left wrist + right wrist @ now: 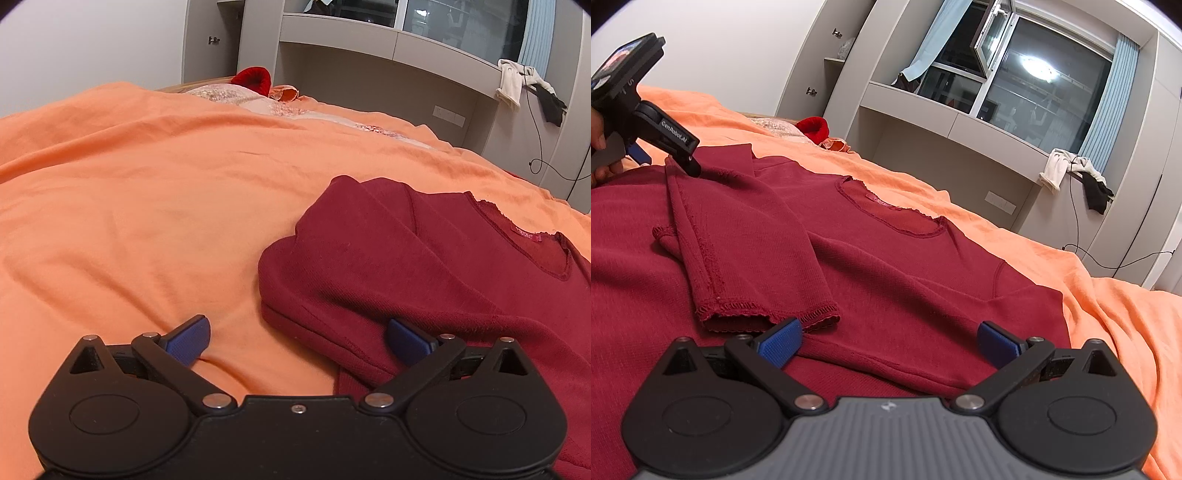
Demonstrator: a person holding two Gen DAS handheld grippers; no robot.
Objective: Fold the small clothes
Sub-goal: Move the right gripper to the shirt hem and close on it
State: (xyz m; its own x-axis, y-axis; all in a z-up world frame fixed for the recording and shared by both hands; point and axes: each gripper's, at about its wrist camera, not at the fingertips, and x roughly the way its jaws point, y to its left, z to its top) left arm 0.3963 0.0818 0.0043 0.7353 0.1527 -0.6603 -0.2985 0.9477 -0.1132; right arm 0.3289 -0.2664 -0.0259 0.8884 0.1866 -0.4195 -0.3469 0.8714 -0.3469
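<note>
A dark red long-sleeved top lies on the orange bed sheet, neckline at the far side. In the right wrist view the top has both sleeves folded in across its body, the left sleeve lying diagonally with its cuff near me. My left gripper is open and empty, low at the top's folded left edge. It also shows in the right wrist view, held by a hand. My right gripper is open and empty, just above the top's right side.
A red knitted item and a patterned pillow lie at the head of the bed. Grey built-in shelves and a window stand beyond. Clothes and a cable hang off a ledge at the right.
</note>
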